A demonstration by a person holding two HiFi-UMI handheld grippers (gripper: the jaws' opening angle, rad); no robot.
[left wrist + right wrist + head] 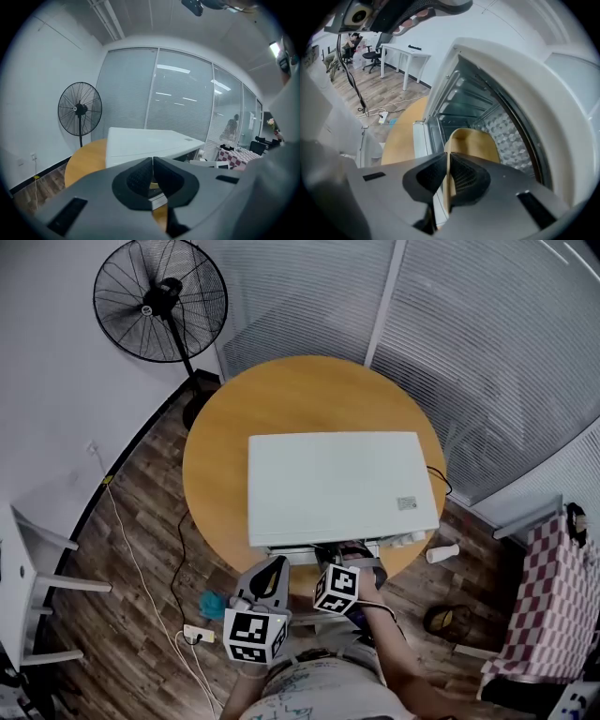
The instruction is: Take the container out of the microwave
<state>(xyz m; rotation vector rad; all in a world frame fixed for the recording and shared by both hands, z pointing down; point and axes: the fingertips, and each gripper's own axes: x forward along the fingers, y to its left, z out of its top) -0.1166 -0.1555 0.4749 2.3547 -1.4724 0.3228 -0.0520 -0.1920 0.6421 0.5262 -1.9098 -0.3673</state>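
Observation:
A white microwave point(337, 484) stands on a round wooden table point(281, 395). In the right gripper view its cavity point(483, 108) is open, and a tan container point(476, 140) sits at the mouth of it. My right gripper point(447, 176) is shut on the container's near rim. From above, that gripper point(349, 557) reaches under the microwave's front edge and the container is hidden. My left gripper point(270, 579) hangs just left of it, off the table edge. Its jaws point(153, 176) are shut with nothing between them, facing the microwave point(145, 143).
A black pedestal fan point(161, 298) stands beyond the table by the glass wall. On the floor lie a white cup point(442, 552), a power strip point(199, 634) and a cable. A checked cloth point(553, 606) is at the right, white furniture point(28, 596) at the left.

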